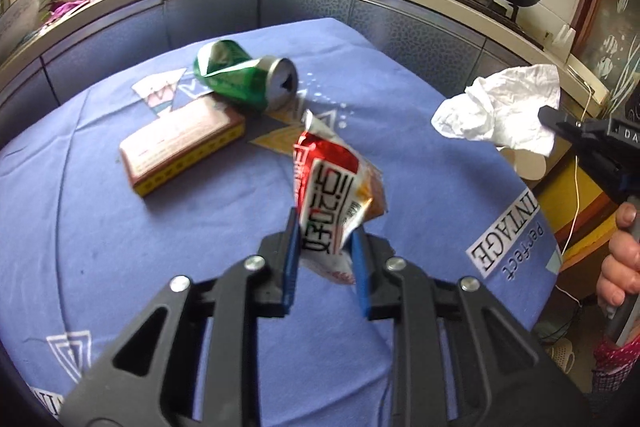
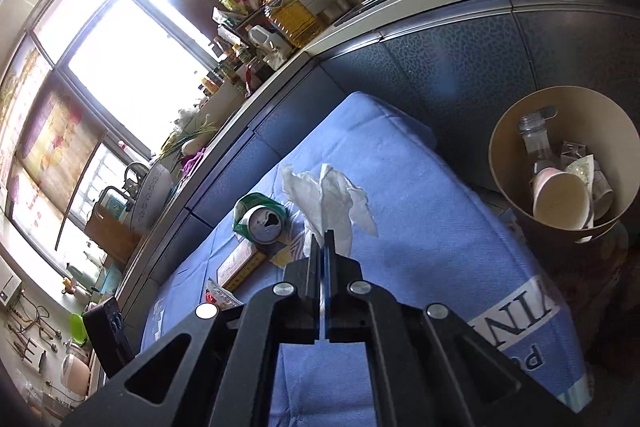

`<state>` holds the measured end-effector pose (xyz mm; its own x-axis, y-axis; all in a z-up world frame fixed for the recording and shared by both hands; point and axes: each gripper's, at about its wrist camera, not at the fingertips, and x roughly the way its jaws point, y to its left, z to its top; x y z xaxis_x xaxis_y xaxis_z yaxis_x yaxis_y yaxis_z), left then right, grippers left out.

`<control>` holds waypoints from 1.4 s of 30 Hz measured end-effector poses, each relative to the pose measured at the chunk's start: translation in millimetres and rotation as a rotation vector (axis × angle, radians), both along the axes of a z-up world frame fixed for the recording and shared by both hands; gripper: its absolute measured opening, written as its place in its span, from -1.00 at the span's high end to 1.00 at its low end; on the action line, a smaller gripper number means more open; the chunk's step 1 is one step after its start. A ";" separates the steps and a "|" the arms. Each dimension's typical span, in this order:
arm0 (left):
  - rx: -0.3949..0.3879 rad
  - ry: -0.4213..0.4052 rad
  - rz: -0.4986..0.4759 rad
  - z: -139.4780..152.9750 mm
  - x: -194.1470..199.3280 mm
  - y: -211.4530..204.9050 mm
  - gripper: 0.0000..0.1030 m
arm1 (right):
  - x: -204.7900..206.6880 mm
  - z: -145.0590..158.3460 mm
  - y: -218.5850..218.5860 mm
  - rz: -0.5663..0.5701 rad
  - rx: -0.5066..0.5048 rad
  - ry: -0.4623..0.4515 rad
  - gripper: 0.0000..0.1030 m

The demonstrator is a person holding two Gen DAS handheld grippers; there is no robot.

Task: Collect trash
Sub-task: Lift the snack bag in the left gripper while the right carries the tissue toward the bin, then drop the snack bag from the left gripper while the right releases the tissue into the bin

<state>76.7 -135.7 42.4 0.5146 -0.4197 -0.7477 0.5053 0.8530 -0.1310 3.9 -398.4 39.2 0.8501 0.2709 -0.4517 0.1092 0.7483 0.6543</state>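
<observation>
I am holding a crumpled red and white snack wrapper [image 1: 334, 195] in the left gripper [image 1: 325, 227]: its lower end is sitting between the two blue pads, which are pressing on it from both sides, and the rest is standing up above the fingertips, clear of the blue tablecloth [image 1: 120, 247]. The right gripper [image 2: 324, 237] is clenched tight on a crumpled white tissue [image 2: 326, 195], which is fanning out beyond the tips. On the cloth, farther off, a crushed green can [image 1: 244, 77] is lying on its side, touching a flat red and yellow box [image 1: 182, 145]. To the right, past the table's edge, a round brown bin [image 2: 516, 163] is standing with paper cups [image 2: 562, 199] and a clear bottle [image 2: 534, 139] inside.
</observation>
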 end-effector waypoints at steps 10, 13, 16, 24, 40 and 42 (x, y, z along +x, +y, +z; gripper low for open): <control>-0.010 0.027 -0.228 20.0 34.8 -169.7 0.57 | -33.3 -3.6 -118.8 -0.246 -0.011 -0.034 1.00; -0.019 0.061 -0.282 14.8 44.9 -220.7 0.57 | -37.0 -14.6 -150.4 -0.299 -0.008 -0.019 1.00; -0.018 0.081 -0.324 6.1 52.2 -263.8 0.57 | -34.1 -29.3 -173.0 -0.332 -0.001 0.006 1.00; 0.058 0.114 -0.362 -32.8 68.8 -333.1 0.54 | -11.5 -75.8 -195.5 -0.329 0.052 0.098 1.00; 0.068 0.076 -0.352 -33.7 56.2 -313.0 -0.27 | -1.4 -94.7 -177.6 -0.332 0.097 0.155 -0.28; 0.058 0.061 -0.345 -27.7 52.1 -303.8 -0.27 | -4.0 -88.5 -175.0 -0.338 0.082 0.145 -0.28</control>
<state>128.8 -439.5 14.7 0.3036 -0.5168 -0.8005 0.7577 0.6404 -0.1260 -0.1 -573.4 -49.3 0.8264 0.0265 -0.5625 0.4369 0.6001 0.6701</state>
